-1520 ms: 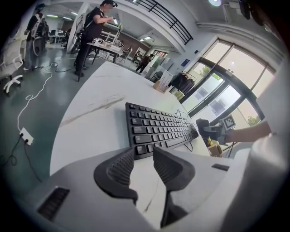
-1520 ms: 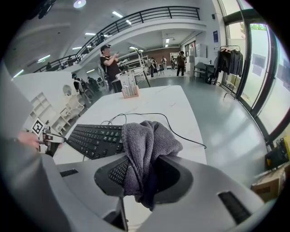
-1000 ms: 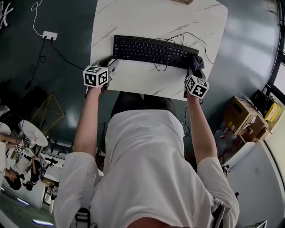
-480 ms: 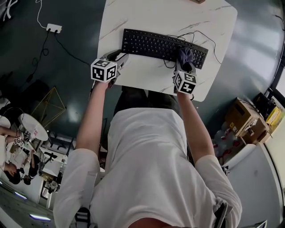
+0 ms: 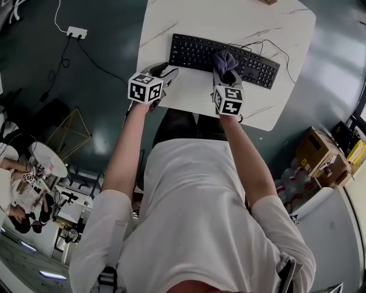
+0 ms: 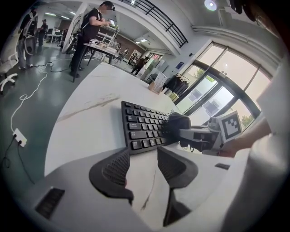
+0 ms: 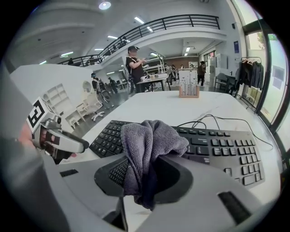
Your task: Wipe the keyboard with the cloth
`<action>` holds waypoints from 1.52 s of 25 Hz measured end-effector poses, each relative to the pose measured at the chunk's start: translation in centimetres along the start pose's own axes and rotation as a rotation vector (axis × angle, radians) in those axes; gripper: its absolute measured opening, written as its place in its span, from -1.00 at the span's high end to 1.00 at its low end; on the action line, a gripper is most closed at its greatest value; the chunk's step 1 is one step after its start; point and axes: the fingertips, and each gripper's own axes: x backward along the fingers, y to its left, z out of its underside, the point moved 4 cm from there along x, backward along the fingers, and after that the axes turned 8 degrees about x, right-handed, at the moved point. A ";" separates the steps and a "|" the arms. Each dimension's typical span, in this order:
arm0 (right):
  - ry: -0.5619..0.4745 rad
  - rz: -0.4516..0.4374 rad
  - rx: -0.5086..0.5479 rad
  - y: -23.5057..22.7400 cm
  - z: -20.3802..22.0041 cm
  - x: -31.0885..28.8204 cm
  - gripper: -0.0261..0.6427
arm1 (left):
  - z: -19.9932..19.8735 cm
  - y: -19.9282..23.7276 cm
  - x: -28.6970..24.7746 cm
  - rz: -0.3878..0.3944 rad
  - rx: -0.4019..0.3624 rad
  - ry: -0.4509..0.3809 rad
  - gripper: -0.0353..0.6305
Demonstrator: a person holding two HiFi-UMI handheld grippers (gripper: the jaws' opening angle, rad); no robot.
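A black keyboard [image 5: 223, 55] lies across the white marble-patterned table [image 5: 189, 17]; it also shows in the left gripper view [image 6: 140, 127] and the right gripper view [image 7: 217, 145]. My right gripper [image 5: 224, 73] is shut on a bunched grey cloth [image 7: 147, 149], which rests on the middle keys [image 5: 224, 60]. My left gripper [image 5: 166, 73] hovers near the table's front edge just left of the keyboard's left end. Its jaws are opening, with only bare tabletop between them [image 6: 144, 168].
The keyboard's thin black cable [image 5: 269, 46] loops on the table behind its right end. A wooden holder [image 7: 189, 88] stands at the far side. A power strip [image 5: 75, 32] lies on the dark floor at left; cardboard boxes [image 5: 323, 157] sit at right. People stand in the background.
My right gripper has slid the cloth leftward along the keys, from the keyboard's right end to its middle. The left gripper has stayed by the keyboard's left end.
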 end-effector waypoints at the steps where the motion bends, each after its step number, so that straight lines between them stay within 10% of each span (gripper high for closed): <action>1: -0.003 0.000 0.004 0.6 -0.2 -0.3 0.53 | 0.0 0.0 0.0 0.004 -0.002 0.003 0.34; 17: 0.010 -0.315 0.153 13.6 -4.1 -5.7 0.53 | 1.0 1.9 3.4 -0.012 -0.002 -0.006 0.34; 24: 0.016 -0.499 0.063 16.7 -6.8 -6.6 0.53 | 1.3 2.7 4.2 -0.031 0.004 -0.010 0.34; 38: 0.045 -0.383 -0.036 9.1 -6.3 -6.6 0.53 | -0.6 1.6 1.7 -0.032 -0.011 -0.019 0.35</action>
